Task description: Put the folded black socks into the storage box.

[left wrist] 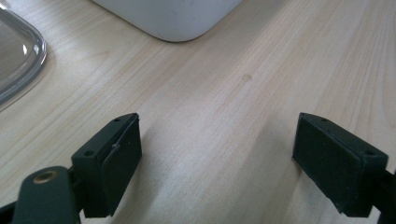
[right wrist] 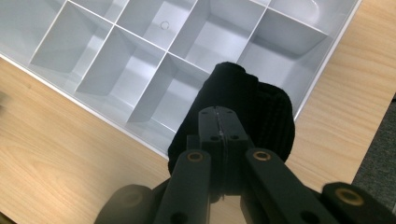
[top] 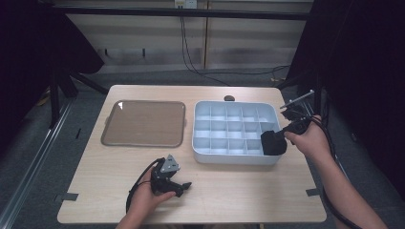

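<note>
We see R hand-held gripper [right wrist: 219, 122] clamped tight on soft black ribbed cloth [right wrist: 243, 109] at the white plastic grid tray's [top: 205, 143] corner; L hand-held gripper [left wrist: 217, 163] wide open, nothing held.

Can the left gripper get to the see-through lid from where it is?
Probably yes. The left gripper is open over bare table, and nothing lies between it and the lid.

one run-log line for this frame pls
right tool: shut on black cloth over divided tray | left tool: open, on table
</note>
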The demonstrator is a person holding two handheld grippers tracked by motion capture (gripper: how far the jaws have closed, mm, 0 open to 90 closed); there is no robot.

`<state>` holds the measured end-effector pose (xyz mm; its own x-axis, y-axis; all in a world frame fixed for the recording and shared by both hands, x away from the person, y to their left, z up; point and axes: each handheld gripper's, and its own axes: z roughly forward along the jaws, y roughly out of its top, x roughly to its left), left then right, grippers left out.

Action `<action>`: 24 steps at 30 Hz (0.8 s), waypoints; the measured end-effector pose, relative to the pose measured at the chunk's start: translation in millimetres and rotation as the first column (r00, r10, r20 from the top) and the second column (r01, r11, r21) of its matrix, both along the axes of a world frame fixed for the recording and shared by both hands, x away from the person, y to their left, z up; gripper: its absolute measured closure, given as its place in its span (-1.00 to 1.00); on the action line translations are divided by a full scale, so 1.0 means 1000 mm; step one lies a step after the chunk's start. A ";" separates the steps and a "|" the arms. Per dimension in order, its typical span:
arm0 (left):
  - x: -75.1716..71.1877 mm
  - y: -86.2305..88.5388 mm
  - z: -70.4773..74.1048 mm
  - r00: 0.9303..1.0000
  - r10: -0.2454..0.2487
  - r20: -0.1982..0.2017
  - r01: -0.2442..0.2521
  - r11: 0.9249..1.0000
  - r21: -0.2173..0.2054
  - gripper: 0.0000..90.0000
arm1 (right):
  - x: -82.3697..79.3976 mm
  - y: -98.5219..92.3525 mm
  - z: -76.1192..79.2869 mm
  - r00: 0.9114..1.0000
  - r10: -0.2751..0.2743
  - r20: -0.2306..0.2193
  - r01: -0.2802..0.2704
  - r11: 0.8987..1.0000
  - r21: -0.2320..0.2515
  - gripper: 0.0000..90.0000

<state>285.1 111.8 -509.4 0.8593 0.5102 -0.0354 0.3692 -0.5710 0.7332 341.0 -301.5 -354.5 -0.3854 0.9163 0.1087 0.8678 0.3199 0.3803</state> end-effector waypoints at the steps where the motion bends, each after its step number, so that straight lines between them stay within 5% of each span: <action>1: 0.000 0.000 0.000 1.000 0.001 0.000 -0.001 1.000 -0.002 -0.67 | 0.001 0.000 -0.001 1.000 0.000 -0.003 0.000 1.000 -0.004 1.00; 24: 0.000 0.000 0.000 1.000 -0.006 0.001 0.006 1.000 0.005 -0.67 | 0.007 -0.004 -0.040 0.999 -0.004 -0.047 0.002 0.999 -0.042 1.00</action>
